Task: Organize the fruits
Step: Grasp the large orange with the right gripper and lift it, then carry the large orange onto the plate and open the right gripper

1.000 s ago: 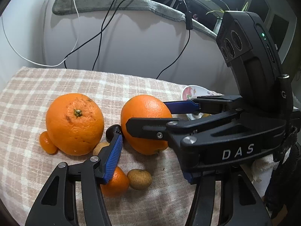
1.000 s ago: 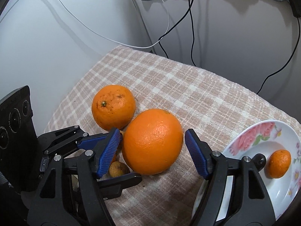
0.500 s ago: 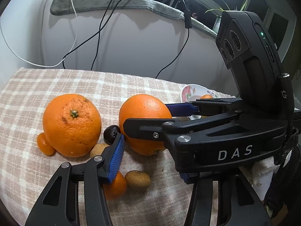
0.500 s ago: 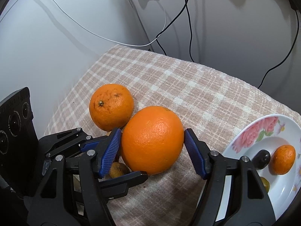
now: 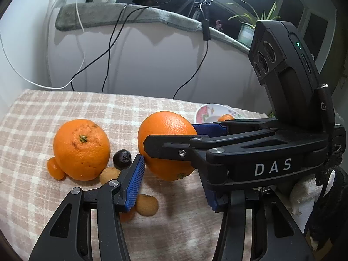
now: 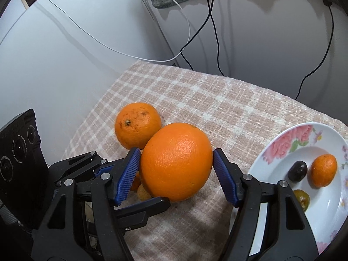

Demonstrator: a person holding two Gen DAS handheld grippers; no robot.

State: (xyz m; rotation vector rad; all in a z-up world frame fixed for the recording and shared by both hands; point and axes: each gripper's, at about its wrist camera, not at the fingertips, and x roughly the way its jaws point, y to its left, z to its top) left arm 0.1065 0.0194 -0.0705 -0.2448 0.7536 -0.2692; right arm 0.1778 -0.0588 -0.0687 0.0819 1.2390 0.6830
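Note:
A large smooth orange (image 6: pixel 176 163) sits on the checked cloth, with both blue pads of my right gripper (image 6: pixel 176 154) pressed against its sides. A second, rougher orange (image 6: pixel 137 126) touches it from behind. In the left wrist view the right gripper (image 5: pixel 171 134) crosses from the right and clamps the same orange (image 5: pixel 165 128). My left gripper (image 5: pixel 169 184) stands open low over the cloth. A small brown fruit (image 5: pixel 146 204) lies between its fingers and a small orange one is half hidden behind the left finger (image 5: pixel 132 182).
A flowered white plate (image 6: pixel 282 145) at the right holds a small orange, a dark fruit and a greenish one. A dark fruit (image 5: pixel 122 157), a brown one (image 5: pixel 109 175) and a tiny orange one (image 5: pixel 55 169) lie near the rough orange (image 5: pixel 81 149). Cables hang at the back.
The right gripper's pads have closed from a gap on each side onto the large orange. The left gripper has hardly moved.

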